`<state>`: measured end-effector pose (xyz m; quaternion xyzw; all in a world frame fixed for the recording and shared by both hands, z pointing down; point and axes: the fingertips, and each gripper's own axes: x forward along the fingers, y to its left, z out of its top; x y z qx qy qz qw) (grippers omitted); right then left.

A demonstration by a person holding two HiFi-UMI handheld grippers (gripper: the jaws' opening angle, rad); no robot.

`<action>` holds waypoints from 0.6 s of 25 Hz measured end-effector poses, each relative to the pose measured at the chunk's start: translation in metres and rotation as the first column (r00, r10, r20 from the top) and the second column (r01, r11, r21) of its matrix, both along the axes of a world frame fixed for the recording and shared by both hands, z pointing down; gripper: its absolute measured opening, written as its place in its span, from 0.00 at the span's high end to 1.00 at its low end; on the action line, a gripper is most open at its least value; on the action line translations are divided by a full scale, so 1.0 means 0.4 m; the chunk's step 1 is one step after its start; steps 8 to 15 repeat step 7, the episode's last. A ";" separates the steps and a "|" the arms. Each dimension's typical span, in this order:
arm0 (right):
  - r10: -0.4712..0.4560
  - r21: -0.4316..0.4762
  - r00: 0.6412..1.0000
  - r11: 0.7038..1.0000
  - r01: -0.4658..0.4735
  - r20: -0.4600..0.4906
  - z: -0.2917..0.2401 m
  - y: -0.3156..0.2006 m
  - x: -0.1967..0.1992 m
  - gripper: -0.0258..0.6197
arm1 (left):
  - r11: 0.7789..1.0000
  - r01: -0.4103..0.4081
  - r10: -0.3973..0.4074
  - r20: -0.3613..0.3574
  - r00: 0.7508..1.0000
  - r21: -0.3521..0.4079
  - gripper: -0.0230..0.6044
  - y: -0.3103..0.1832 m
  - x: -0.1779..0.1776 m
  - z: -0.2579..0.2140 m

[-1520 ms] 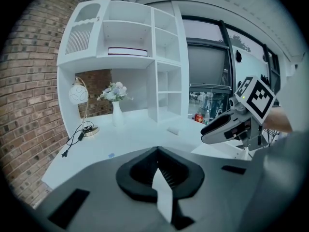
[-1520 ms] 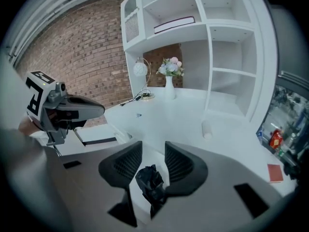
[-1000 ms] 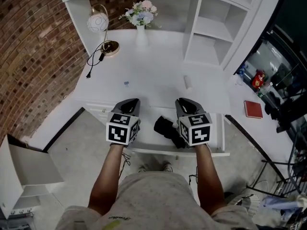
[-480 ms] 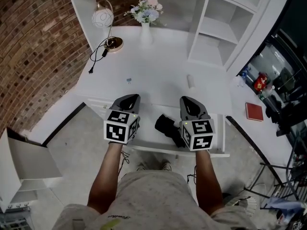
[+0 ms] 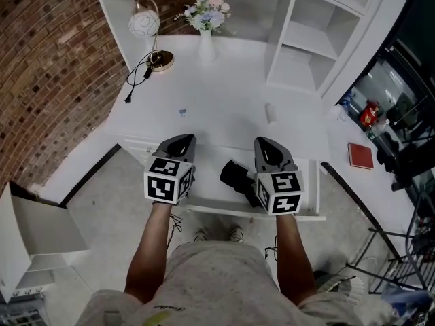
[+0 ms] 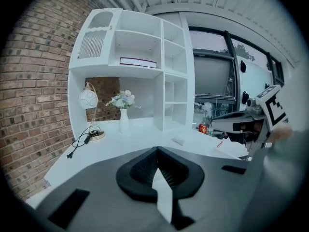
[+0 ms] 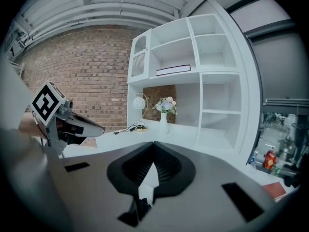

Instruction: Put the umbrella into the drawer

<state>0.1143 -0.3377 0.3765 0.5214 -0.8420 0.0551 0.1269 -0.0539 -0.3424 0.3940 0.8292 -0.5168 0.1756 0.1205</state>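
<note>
2 grippers, both closed and empty. Left gripper (image 6: 157,151): jaw tips meet, nothing between them. It hangs at the left end of the drawer (image 5: 207,187), pointing toward the desk (image 5: 224,94). Right gripper (image 7: 153,151): jaws fully together, nothing gripped, over the drawer's right half. 1 umbrella (image 5: 236,177), black and folded, lies in the open drawer right of centre, just left of the right gripper. Its right end is hidden under that gripper, so I can't tell if they touch. In the right gripper view a dark bit shows low through the gap behind the jaws, not clamped. 1 drawer, pulled out from the desk's front edge. On the desk: 1 lamp (image 5: 144,24) at the back-left corner with 1 cable (image 5: 139,73) running along the left edge, 1 vase (image 5: 206,45) with flowers at the back edge, 1 small blue item (image 5: 182,113) and 1 small white item (image 5: 270,113) mid-desk. 1 shelf unit (image 5: 306,39) at the back right, with 1 dark book (image 6: 138,62) flat on an upper shelf. 1 red book (image 5: 359,155) on the white top right of the desk. Labels: each gripper's cube (image 5: 280,190) carries black-and-white square markers. Print on the shorts (image 5: 224,277) is too small to read.
</note>
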 end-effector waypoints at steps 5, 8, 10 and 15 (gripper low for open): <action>-0.007 0.003 1.000 1.000 0.007 -0.002 0.000 -0.001 -0.011 0.96 | 1.000 0.003 -0.003 -0.001 1.000 -0.004 0.97 -0.002 -0.008 0.006; -0.005 0.001 1.000 1.000 0.005 -0.001 0.002 -0.001 -0.012 0.96 | 1.000 0.001 -0.001 -0.002 1.000 -0.007 0.97 -0.001 -0.007 0.010; -0.005 0.001 1.000 1.000 0.005 -0.001 0.002 -0.001 -0.012 0.96 | 1.000 0.001 -0.001 -0.002 1.000 -0.007 0.97 -0.001 -0.007 0.010; -0.005 0.001 1.000 1.000 0.005 -0.001 0.002 -0.001 -0.012 0.96 | 1.000 0.001 -0.001 -0.002 1.000 -0.007 0.97 -0.001 -0.007 0.010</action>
